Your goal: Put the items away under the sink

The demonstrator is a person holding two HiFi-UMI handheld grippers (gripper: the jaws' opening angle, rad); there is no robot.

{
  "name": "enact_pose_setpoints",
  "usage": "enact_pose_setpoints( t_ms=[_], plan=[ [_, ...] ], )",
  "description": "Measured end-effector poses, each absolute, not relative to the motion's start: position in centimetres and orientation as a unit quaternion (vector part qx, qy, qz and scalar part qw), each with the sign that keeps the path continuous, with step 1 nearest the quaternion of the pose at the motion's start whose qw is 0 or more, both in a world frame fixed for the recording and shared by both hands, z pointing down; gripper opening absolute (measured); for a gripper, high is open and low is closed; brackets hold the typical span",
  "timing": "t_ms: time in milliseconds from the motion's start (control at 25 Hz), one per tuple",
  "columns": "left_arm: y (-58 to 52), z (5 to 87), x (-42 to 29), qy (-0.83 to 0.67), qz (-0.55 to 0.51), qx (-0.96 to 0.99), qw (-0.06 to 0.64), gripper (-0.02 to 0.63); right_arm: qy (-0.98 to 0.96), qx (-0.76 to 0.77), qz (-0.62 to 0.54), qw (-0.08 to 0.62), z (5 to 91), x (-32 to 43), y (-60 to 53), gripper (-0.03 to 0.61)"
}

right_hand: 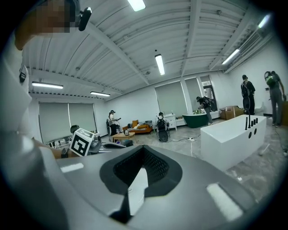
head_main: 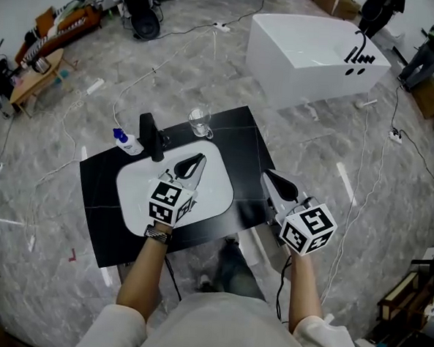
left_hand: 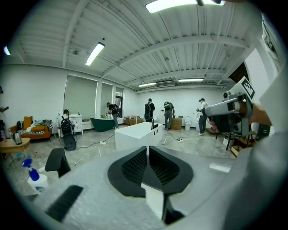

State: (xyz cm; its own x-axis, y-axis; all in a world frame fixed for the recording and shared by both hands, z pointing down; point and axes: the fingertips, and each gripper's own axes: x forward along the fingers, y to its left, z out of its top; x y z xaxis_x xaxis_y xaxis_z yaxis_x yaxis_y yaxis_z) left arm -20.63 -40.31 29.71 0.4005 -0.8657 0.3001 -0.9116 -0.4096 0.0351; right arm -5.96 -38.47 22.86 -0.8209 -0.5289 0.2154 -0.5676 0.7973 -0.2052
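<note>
A black countertop (head_main: 237,145) holds a white sink basin (head_main: 135,197) with a black faucet (head_main: 152,137). A spray bottle with a blue head (head_main: 127,141) stands at the faucet's left, and it also shows in the left gripper view as the spray bottle (left_hand: 33,177). A clear glass (head_main: 199,122) stands behind the basin. My left gripper (head_main: 199,161) hovers over the basin, shut and empty. My right gripper (head_main: 270,175) hangs over the counter's right edge, shut with nothing in it. Both point level across the room (left_hand: 148,150) (right_hand: 143,150).
A white bathtub (head_main: 313,46) stands on the floor beyond the counter. Cables (head_main: 146,77) trail over the grey floor. A low wooden table (head_main: 36,77) and a black bag (head_main: 142,14) sit at the far left. Several people stand at the back of the room (left_hand: 168,114).
</note>
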Motion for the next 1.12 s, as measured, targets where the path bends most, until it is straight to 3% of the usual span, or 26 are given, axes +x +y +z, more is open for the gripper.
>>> enact_pose_setpoints(
  t_ms=[1120],
  plan=[
    [-53.3, 43.3, -22.7, -0.561, 0.137, 0.799, 0.168, 0.100, -0.938, 0.279, 0.166, 0.123, 30.4, -6.2, -46.9, 0.008]
  ],
)
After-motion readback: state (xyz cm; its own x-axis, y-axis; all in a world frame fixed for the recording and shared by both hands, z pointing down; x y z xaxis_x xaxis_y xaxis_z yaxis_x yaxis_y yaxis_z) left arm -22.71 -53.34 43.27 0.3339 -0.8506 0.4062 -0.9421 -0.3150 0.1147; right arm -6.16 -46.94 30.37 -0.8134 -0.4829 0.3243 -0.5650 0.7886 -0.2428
